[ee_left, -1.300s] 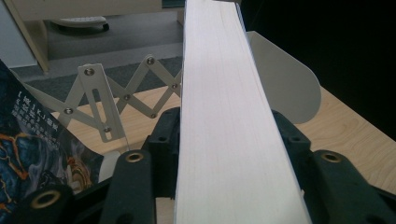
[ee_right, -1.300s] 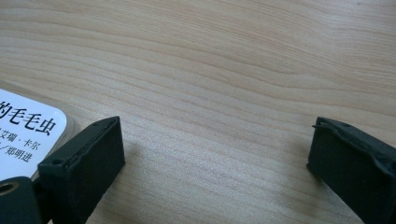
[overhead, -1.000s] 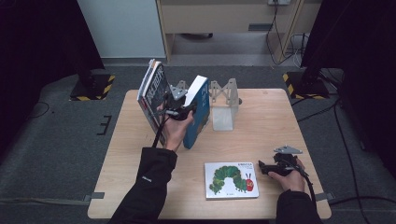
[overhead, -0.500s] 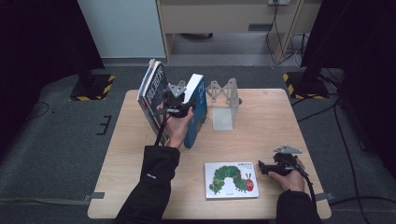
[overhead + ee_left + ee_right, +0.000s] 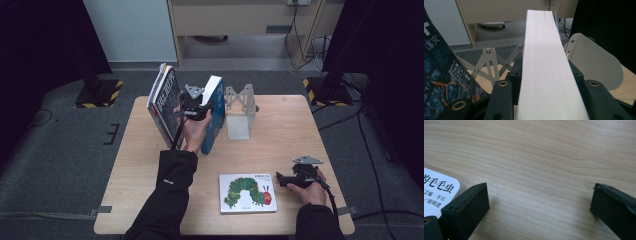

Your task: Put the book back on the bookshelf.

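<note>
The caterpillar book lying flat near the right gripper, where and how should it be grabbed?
Probably by its right edge, coming in low from the right. The caterpillar book lies flat, thin and closed on the table; that edge faces the open right gripper, with bare wood between.

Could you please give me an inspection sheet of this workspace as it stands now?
Surface: wooden table, bare around the things.
Job's things: blue book upright, clamped by the left gripper, beside the expanding bookend rack; dark book leaning at the rack's left.
Clutter: caterpillar picture book lying flat near the front edge.
Grippers: left shut on the blue book's page edge; right gripper open, low over the table.
Cables: one trails from each gripper; more on the floor behind.
Surroundings: grey floor, black stands, cabinet.
</note>
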{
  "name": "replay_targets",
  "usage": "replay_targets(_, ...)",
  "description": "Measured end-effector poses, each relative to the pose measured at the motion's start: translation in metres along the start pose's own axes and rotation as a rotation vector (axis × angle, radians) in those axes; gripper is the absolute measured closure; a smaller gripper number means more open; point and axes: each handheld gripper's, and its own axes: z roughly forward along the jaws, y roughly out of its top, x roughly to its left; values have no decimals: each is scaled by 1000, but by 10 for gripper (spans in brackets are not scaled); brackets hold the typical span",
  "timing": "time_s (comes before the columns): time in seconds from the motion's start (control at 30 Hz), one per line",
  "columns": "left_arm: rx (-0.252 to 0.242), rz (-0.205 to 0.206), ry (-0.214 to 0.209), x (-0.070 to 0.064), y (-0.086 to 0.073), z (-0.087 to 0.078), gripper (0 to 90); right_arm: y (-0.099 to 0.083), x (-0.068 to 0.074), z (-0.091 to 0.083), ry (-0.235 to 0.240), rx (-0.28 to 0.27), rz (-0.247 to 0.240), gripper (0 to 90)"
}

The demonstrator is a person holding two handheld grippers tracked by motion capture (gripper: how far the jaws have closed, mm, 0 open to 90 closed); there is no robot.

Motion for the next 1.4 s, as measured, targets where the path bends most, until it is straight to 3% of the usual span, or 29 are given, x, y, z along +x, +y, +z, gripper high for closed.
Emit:
replay_targets(0.13, -44, -17, -26, -1, -4, -5, 543, 0, 0, 0, 0, 0, 0, 19)
replay_targets(0.33, -87, -47, -69, 5, -28, -20, 494, 0, 0, 0, 0, 0, -1, 19)
replay_targets(0.47, -56, -76, -105, 8, -42, -20, 519, 0, 0, 0, 0, 1, -3, 19)
replay_targets(0.53, -66, -89, -113, 9, -46, -18, 536, 0, 0, 0, 0, 1, -3, 19)
replay_targets(0.7, -87, -64, -63, 4, -46, -17, 569, 0, 0, 0, 0, 0, 0, 19)
replay_targets(0.9, -96, -84, -34, 3, -46, -13, 582, 0, 0, 0, 1, 1, -4, 19)
replay_targets(1.03, -102, -71, 3, 1, -45, -11, 593, 0, 0, 0, 1, 1, -4, 19)
replay_targets(1.4, -97, -88, -3, 1, -38, 1, 599, 0, 0, 0, 1, 1, -4, 19)
